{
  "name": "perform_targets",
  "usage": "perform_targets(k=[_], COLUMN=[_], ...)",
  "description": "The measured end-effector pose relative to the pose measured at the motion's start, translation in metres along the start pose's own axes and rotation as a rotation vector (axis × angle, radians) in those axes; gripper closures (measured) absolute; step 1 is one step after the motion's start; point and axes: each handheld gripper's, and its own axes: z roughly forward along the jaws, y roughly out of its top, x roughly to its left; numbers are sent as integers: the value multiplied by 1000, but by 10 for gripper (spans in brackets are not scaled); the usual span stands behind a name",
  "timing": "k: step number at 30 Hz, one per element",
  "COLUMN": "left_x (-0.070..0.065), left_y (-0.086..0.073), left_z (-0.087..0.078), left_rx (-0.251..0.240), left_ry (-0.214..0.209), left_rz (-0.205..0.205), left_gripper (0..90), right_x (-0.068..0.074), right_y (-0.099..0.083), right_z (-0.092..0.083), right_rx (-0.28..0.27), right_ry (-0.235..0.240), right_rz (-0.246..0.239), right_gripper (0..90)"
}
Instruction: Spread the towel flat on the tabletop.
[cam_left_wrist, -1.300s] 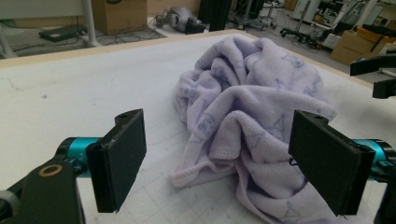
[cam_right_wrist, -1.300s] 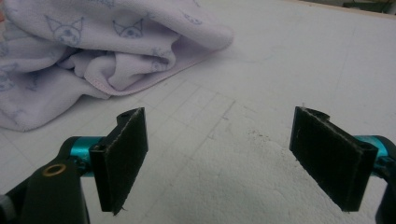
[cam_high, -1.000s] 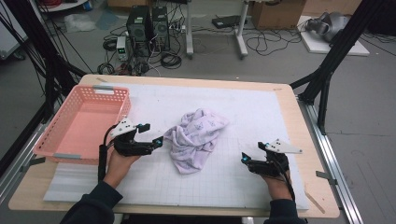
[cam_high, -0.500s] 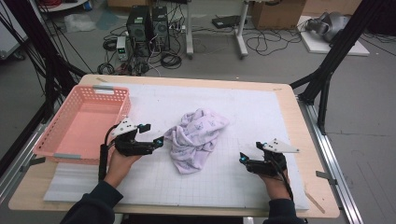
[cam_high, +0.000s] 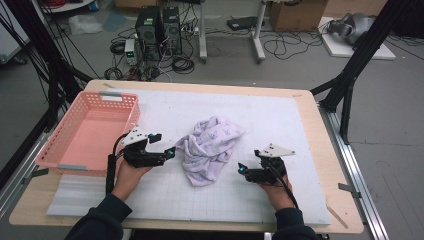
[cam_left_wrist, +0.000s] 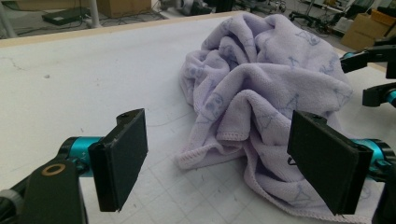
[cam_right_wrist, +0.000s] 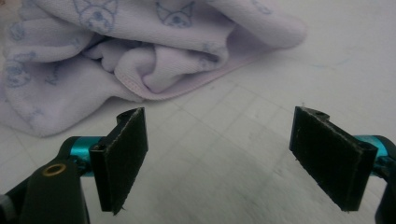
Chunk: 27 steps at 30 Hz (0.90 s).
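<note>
Right now your left tongs sit wide open just beside the crumpled lilac towel, which lies bunched mid-surface. Your right tongs are spread open too, near the towel's other edge, gripping nothing. To your left stands a pink basket.

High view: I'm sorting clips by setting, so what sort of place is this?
Probably a lab or workshop: computer towers and loose cables on the floor, cardboard boxes behind, black rig struts beside the table.
</note>
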Motion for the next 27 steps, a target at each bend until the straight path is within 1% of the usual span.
perform_targets(k=[1, 4, 5, 6, 7, 8, 9, 10, 11, 12, 13, 14, 15, 16, 17, 18, 19, 21, 22, 23, 25, 26, 27], left_x=[0, 0, 0, 0, 0, 0, 0, 0, -1, -1, -1, -1, -1, -2, -2, -3, -3, -2, -2, -2, -1, -1, -1], left_y=[0, 0, -1, -1, -1, -1, -1, -1, -2, -2, -2, -2, -3, -3, -3, -3, -3, -3, -3, -3, -3, -3, -3], left_z=[0, 1, 2, 2, 2, 2, 3, 3, 4, 5, 5, 5, 6, 7, 7, 7, 7, 7, 7, 6, 6, 5, 5], left_rx=[1, 4, 7, 10, 14, 16, 20, 25, 25, 30, 36, 40, 44, 46, 52, 51, 53, 54, 50, 50, 51, 54, 55], left_ry=[-3, -5, -6, -8, -9, -9, -10, -11, -12, -15, -18, -20, -24, -29, -31, -29, -29, -28, -27, -26, -26, -24, -23], left_rz=[-2, -5, -2, -3, -2, -3, -2, 0, -3, -1, -3, 0, 2, 3, 6, 6, 8, 8, 3, 3, -2, -1, 0], left_gripper=[205, 212, 218, 218, 223, 226, 226, 229, 232, 234, 236, 244, 244, 255, 263, 265, 269, 270, 270, 270, 269, 269, 269], right_x=[0, 7, 13, 13, 14, 20, 20, 22, 25, 25, 25, 23, 23, 22, 21, 21, 21, 21, 20, 19, 14, 14, 7], right_y=[0, 7, 11, 11, 12, 14, 14, 14, 16, 17, 17, 17, 17, 17, 18, 18, 18, 18, 18, 16, 12, 12, 6], right_z=[0, 12, 22, 22, 26, 37, 37, 41, 45, 46, 47, 47, 47, 47, 46, 46, 44, 43, 41, 33, 20, 20, 4], right_rx=[0, 13, 31, 31, 37, 66, 66, 85, 122, 138, 135, 131, 131, 128, 127, 128, 135, 139, 141, 142, 133, 133, 124], right_ry=[0, 29, 58, 58, 68, 94, 94, 94, 81, 70, 66, 62, 62, 60, 68, 74, 76, 78, 77, 72, 60, 60, 33], right_rz=[0, -22, -27, -27, -33, -43, -43, -57, -78, -81, -74, -69, -69, -71, -76, -79, -96, -101, -111, -124, -118, -118, -111], right_gripper=[193, 233, 276, 276, 304, 352, 352, 380, 422, 439, 481, 561, 561, 629, 706, 799, 848, 852, 854, 854, 854, 854, 854])
